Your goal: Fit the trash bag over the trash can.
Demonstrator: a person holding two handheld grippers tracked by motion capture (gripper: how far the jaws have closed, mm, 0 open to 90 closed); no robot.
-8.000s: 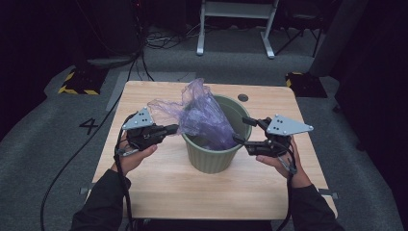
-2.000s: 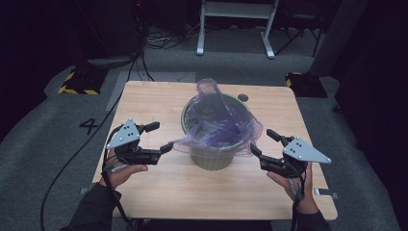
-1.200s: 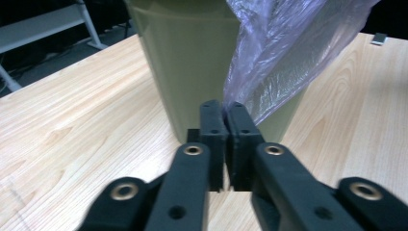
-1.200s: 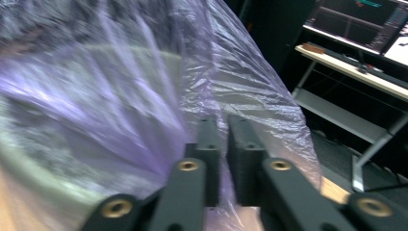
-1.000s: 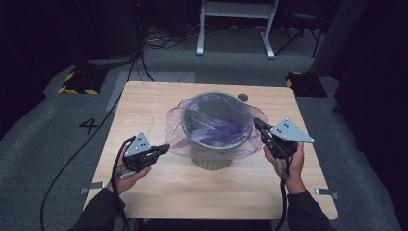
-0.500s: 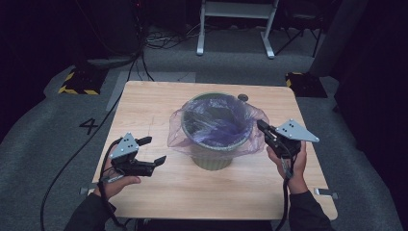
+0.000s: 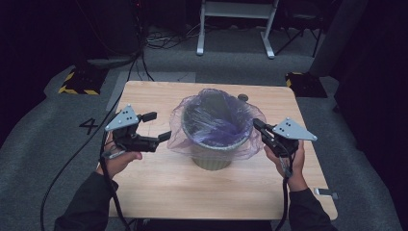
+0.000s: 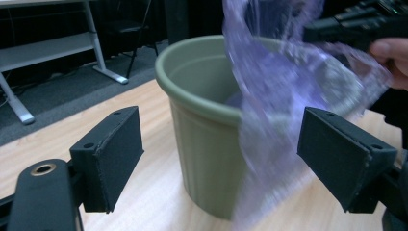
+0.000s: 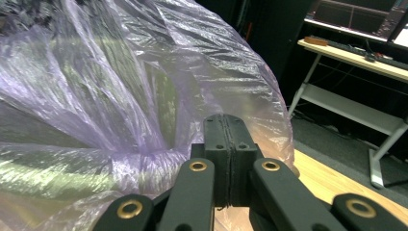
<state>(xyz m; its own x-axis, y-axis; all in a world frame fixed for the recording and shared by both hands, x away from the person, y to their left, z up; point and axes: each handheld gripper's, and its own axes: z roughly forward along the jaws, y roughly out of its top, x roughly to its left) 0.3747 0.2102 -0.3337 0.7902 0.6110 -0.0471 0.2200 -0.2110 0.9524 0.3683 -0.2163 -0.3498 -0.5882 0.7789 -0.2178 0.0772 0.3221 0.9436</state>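
A green ribbed bin (image 7: 211, 156) stands mid-table, lined with a thin purple bag (image 7: 211, 122) whose edge drapes over the rim. My left gripper (image 7: 157, 126) hovers just left of the bin. Its jaws have just opened wide, and the pads (image 8: 113, 156) press on nothing. In the left gripper view the bag's film (image 8: 274, 106) hangs down the bin (image 8: 202, 144) ahead of the gap of the gripper (image 8: 226, 159). My right gripper (image 7: 259, 127) sits at the bin's right rim, shut on the bag's edge (image 9: 120, 96), with its jaws (image 9: 224, 159) together.
A small dark disc (image 7: 243, 97) lies on the wooden table (image 7: 159, 192) behind the bin. A white metal frame (image 7: 235, 26) and cables stand on the floor beyond. Striped blocks (image 7: 77, 86) sit at the floor's left.
The left gripper opened, let go of the bag's left edge, then rose and drew closer to the bin. The bag's left side now hangs over the rim. The right gripper stayed put.
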